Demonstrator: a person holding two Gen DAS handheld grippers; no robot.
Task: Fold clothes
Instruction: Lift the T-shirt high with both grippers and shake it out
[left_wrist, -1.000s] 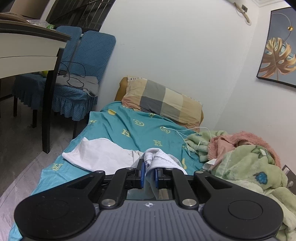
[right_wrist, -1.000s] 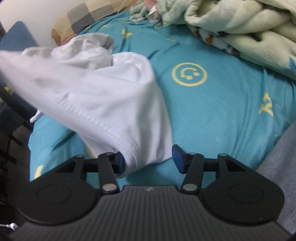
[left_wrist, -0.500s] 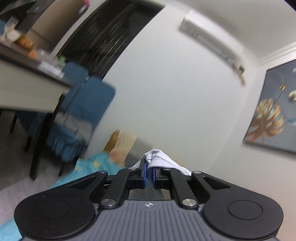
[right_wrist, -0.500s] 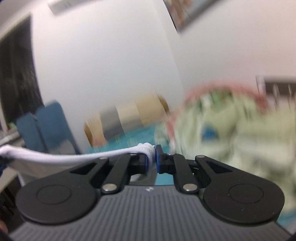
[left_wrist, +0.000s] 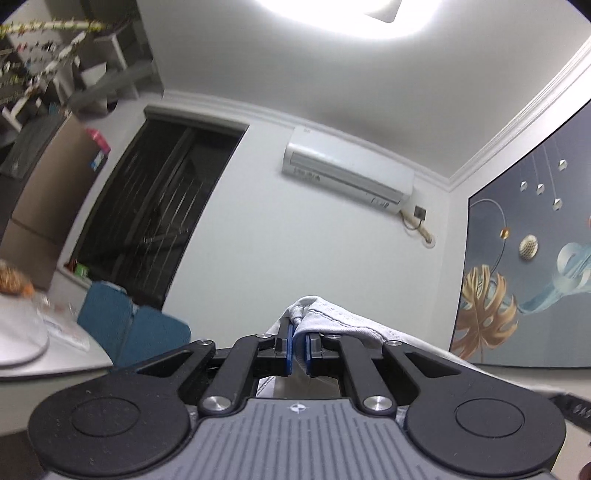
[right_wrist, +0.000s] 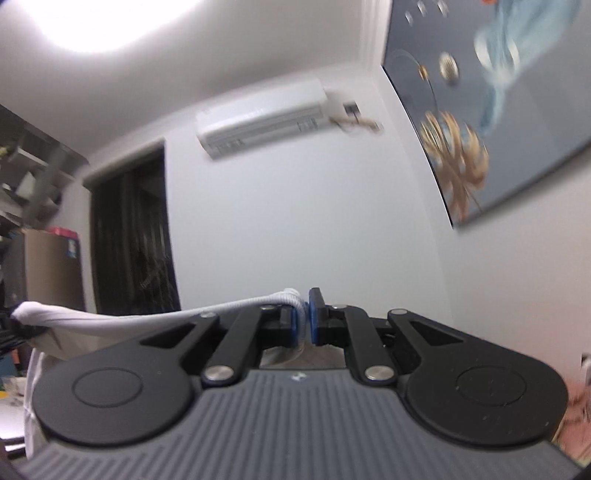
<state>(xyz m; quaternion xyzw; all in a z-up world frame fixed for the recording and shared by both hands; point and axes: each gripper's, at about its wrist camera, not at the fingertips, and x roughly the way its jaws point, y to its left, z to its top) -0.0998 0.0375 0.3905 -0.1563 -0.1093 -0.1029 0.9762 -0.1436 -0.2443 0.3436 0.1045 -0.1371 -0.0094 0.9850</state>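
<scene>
Your left gripper is tilted up toward the wall, its blue pads pressed almost together on a bunched, stitched edge of the white garment; the cloth rises above the fingertips and drapes away to the right over the gripper's arm. Your right gripper likewise points upward, and its jaws, which have just been closing, pinch a rolled hem of the same white garment, which stretches taut to the left and hangs down at the frame edge. Behind both grippers you see the white wall with an air conditioner, a dark doorway and a framed leaf painting. Blue chairs stand low at left beside a pale table.
</scene>
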